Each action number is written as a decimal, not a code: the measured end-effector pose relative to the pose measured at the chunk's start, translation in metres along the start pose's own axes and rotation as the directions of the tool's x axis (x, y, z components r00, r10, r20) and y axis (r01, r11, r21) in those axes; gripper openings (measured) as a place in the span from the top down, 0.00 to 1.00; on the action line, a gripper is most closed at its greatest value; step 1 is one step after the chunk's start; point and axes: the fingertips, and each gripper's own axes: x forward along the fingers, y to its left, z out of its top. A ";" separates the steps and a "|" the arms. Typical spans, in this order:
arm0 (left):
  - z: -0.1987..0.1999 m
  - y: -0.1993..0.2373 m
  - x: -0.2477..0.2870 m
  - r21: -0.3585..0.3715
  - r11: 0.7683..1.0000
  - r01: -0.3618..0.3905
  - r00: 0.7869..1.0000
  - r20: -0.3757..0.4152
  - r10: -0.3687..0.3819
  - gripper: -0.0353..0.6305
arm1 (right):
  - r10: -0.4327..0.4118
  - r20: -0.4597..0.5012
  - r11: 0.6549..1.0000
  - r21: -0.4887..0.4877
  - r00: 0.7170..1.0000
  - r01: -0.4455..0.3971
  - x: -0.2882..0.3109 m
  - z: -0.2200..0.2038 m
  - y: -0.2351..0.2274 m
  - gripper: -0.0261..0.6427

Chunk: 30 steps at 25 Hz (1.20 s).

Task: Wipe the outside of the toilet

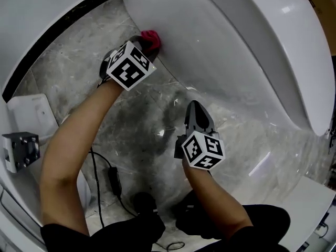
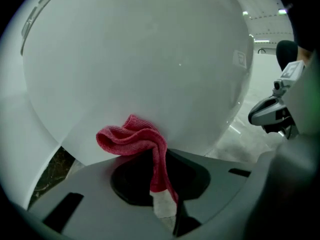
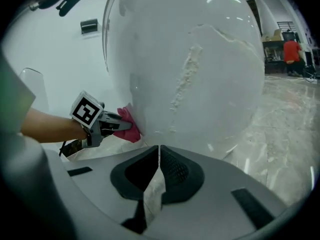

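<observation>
Against the lower side of the toilet [image 1: 226, 41], your left gripper [image 1: 148, 45] pinches the cloth [image 1: 150, 37] mid-wipe while the right gripper [image 1: 195, 105], jaws together and empty, hangs near it; next, likely drag the cloth along the curve.

A bunched red cloth [image 2: 132, 136] presses against the curved lower outside of the glossy white toilet [image 2: 140, 59].

The floor [image 1: 73, 72] is glossy grey marble tile with pale veins, and light streaks reflect off it toward its right side. The white toilet [image 1: 220, 46] stands on it, its curved base meeting the tiles along the far side. Near the floor's near left part, a thin black cable [image 1: 96, 172] trails across the tiles, with a small black block [image 1: 114, 180] on its run.
</observation>
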 end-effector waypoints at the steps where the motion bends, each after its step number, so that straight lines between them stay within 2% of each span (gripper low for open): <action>1: 0.003 -0.010 0.000 -0.002 1.000 0.014 1.000 0.001 -0.014 0.84 | -0.006 0.000 1.000 0.007 1.000 0.006 -0.001 -0.002 -0.002 0.90; 6: 0.013 -0.062 -0.003 0.008 0.995 0.095 0.996 -0.003 -0.095 0.84 | -0.006 -0.003 1.000 0.007 1.000 0.006 -0.005 -0.006 -0.001 0.90; 12: 0.026 -0.127 -0.003 0.074 0.974 0.216 0.976 -0.017 -0.215 0.85 | -0.047 -0.030 0.997 0.059 0.998 0.049 -0.009 -0.014 -0.021 0.90; 17: 0.045 -0.186 -0.004 0.144 0.918 0.369 0.929 -0.037 -0.368 0.85 | -0.078 -0.033 0.995 0.055 0.996 0.080 -0.013 -0.018 -0.037 0.90; 19: 0.052 -0.205 -0.006 0.190 0.892 0.410 0.911 -0.034 -0.411 0.85 | -0.088 -0.040 0.994 0.057 0.995 0.090 -0.013 -0.021 -0.042 0.90; 21: 0.060 -0.227 -0.009 0.270 0.858 0.437 0.894 -0.024 -0.448 0.85 | -0.095 -0.049 0.993 0.065 0.994 0.098 -0.012 -0.022 -0.045 0.90; 23: 0.064 -0.239 -0.010 0.303 0.833 0.462 0.874 0.002 -0.485 0.85 | -0.100 -0.054 0.992 0.076 0.994 0.104 -0.012 -0.021 -0.049 0.91; 25: 0.062 -0.238 -0.012 0.294 0.818 0.494 0.850 0.033 -0.525 0.85 | -0.100 -0.045 0.992 0.067 0.994 0.103 -0.013 -0.017 -0.053 0.91; 28: 0.046 -0.215 -0.016 0.267 0.789 0.553 0.802 0.087 -0.591 0.85 | -0.098 -0.030 0.994 0.054 0.995 0.099 -0.014 -0.013 -0.054 0.91; 30: 0.034 -0.180 -0.022 0.235 0.790 0.566 0.784 0.141 -0.604 0.85 | -0.084 -0.020 0.995 0.053 0.996 0.085 -0.012 -0.009 -0.050 0.91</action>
